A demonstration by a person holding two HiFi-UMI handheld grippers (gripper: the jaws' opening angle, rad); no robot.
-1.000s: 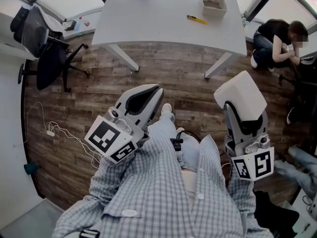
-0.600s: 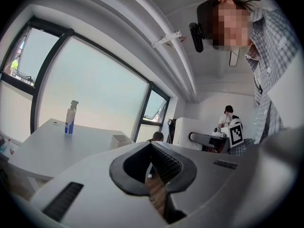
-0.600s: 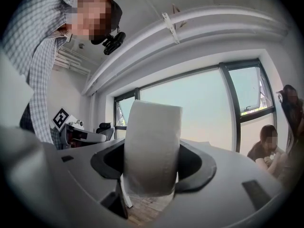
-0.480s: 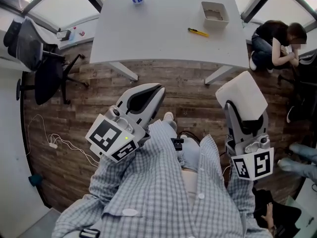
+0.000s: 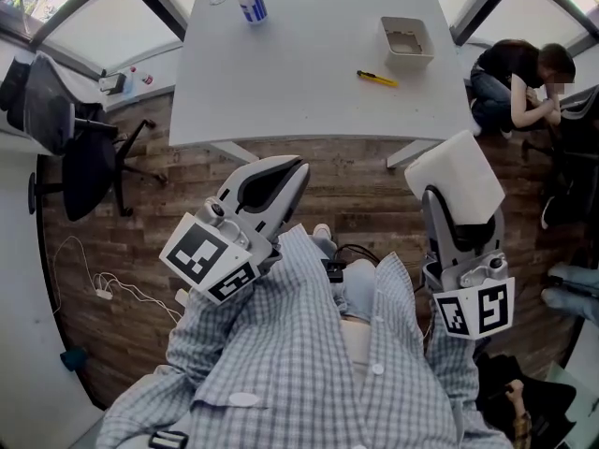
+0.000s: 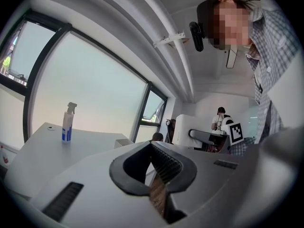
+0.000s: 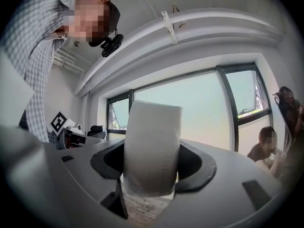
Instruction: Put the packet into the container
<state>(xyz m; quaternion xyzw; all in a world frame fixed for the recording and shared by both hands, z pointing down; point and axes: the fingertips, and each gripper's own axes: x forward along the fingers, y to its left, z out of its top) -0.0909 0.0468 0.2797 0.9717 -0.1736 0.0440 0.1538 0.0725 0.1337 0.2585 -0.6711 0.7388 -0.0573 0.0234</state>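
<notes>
A white packet (image 5: 454, 178) stands clamped in right tongs (image 5: 457, 204), container (image 5: 406, 40) well apart.

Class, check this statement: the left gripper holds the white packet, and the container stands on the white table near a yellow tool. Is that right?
Not quite. The right gripper holds the white packet between its jaws, as the right gripper view shows; the left gripper is shut on nothing. The container does stand on the white table near a yellow tool.
</notes>
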